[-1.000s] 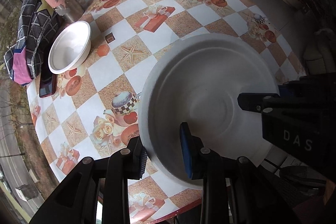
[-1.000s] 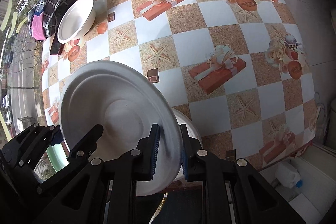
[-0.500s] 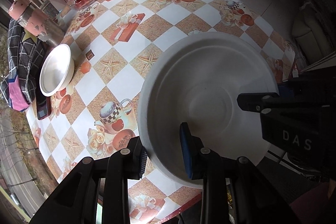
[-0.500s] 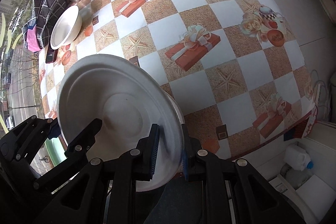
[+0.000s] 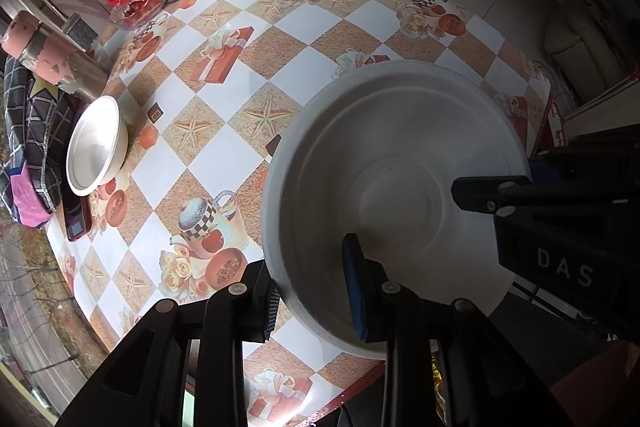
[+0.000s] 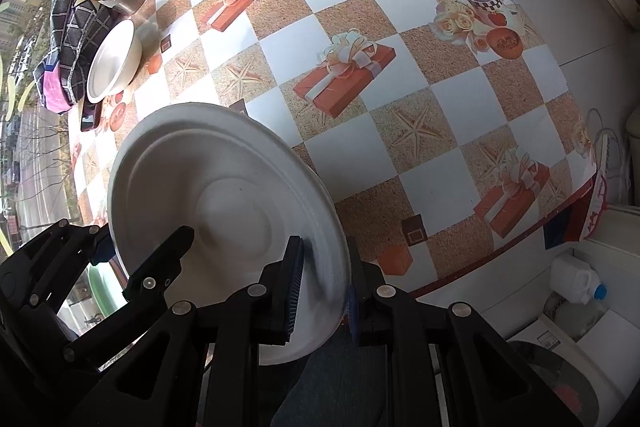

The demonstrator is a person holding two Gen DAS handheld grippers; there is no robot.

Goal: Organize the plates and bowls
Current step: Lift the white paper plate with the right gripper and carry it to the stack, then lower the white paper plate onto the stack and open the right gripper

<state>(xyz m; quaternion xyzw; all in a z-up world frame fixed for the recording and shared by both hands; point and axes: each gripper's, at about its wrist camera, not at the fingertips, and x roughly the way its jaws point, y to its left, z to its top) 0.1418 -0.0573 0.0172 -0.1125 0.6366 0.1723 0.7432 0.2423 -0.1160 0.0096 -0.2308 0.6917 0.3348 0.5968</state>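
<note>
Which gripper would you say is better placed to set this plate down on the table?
Probably right: the right gripper clamps the plate's rim, and open tablecloth lies ahead. The left gripper grips the opposite rim.

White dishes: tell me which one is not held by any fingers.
The small white bowl standing alone on the table beside the checked cloth; the large plate is pinched at its rim by both grippers.

A round table (image 5: 304,67) wears a checkered oilcloth printed with starfish, gift boxes and teacups. On it sit a white paper bowl (image 5: 95,147), a clear glass bowl of red fruit (image 5: 138,7) and a pink metal flask (image 5: 56,61).
</note>
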